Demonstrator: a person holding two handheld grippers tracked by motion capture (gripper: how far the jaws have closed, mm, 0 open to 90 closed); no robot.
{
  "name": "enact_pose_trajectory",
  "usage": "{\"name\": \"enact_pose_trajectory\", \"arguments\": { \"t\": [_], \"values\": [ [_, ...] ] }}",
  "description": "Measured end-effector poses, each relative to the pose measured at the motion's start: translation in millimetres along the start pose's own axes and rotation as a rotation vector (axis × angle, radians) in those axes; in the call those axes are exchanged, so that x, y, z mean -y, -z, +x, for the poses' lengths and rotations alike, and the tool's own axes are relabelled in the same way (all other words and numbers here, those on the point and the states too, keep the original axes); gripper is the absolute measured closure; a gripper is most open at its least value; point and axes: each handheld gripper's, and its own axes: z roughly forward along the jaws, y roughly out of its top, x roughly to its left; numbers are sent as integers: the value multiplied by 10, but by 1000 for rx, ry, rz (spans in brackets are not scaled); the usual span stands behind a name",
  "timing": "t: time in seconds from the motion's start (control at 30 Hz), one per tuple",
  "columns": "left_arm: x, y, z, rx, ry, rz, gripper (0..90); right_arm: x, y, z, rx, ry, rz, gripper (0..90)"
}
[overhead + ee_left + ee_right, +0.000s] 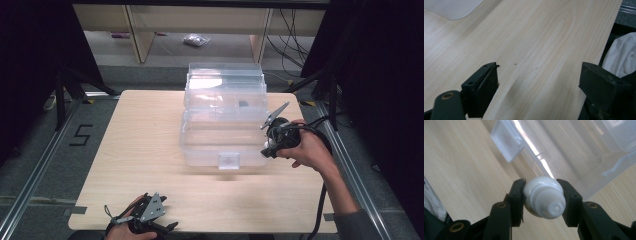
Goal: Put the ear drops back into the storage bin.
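Squeezed between the two black jaws of the right tongs [541, 195] is a small white tube [544, 197], seen end-on in the right gripper view with its ribbed collar and round cap turned toward the camera; the grip is taken across the tube's shoulder, which is judged to keep the slippery body from sliding. In the high view the right tongs [272, 140] are held by the person's right hand [307, 150] just at the right front corner of a clear plastic bin [225, 125], whose lid appears to be raised at the back, so the tube is probably being carried toward or over the open box, though which way cannot be told. A frosted latch tab [506, 142] on the bin's front wall lies just beyond the tube in the right gripper view. Well apart, at the near edge of the wooden table [140, 150], the left tongs [145, 220] are kept low and idle, out of the working path; in the left gripper view their jaws stand wide apart over bare wood, grasping nothing [539, 82]. White cloth [621, 57] is seen past the table edge.
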Motion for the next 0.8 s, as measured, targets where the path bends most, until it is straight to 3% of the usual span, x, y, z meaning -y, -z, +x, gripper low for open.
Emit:
{"name": "enact_pose_trajectory", "arguments": {
  "t": [0.07, 0.13, 0.43, 0.7, 0.8],
  "values": [
    [-8, 7, 13, -5, -21, 0, 152, -12, 9, -28, 8, 3, 2, 602],
    [-6, 5, 11, -3, -16, -2, 151, -41, 30, -60, 10, -23, -1, 602],
    [-5, 6, 12, -4, -18, -2, 152, -246, -1, -212, 11, -32, 11, 602],
    [-1, 3, -2, 5, -3, -14, 152, -365, -189, -339, 2, -52, 45, 602],
    [-2, 6, 9, -2, -16, -10, 152, -386, -283, -388, -1, -64, 67, 602]
  ]
}}
